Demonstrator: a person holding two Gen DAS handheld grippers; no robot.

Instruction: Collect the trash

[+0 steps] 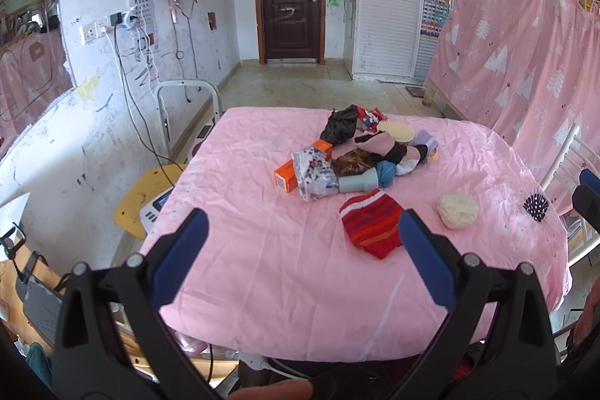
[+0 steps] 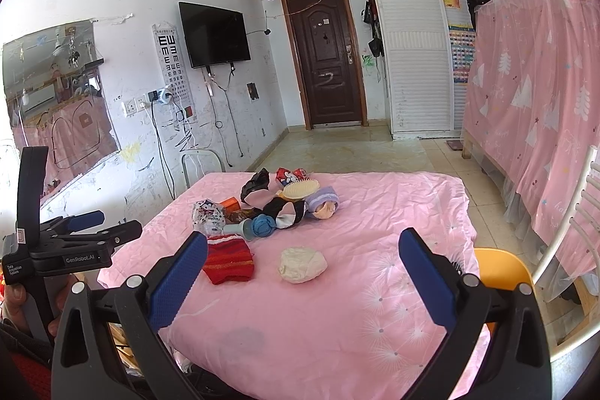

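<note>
You are holding both grippers above the near edge of a table covered with a pink cloth (image 1: pixel 262 268), and neither is touching anything. Your left gripper (image 1: pixel 303 235) is hovering with its blue-padded fingers spread wide and nothing between them; the right wrist view is also showing it from the side, low at the left edge. Your right gripper (image 2: pixel 303 255) is likewise standing wide open and empty over the near part of the cloth. The trash is lying mixed with other things in a heap toward the far middle of the table: a crumpled printed wrapper (image 1: pixel 314 177) is resting against an orange box (image 1: pixel 296 169), a black plastic bag (image 1: pixel 339 124) is sitting at the far side of the heap, and a red printed packet (image 1: pixel 369 117) is lying just beside that bag. A cream hairbrush (image 1: pixel 395 131) is lying on top of some bundled socks in the same heap. Nearer to you, apart from the heap, a red striped knitted piece (image 1: pixel 371 223) is lying flat, and a crumpled white wad (image 1: pixel 458 208) is sitting just to its right. A small black-and-white dotted item (image 1: pixel 537 207) is lying near the table's right edge.
</note>
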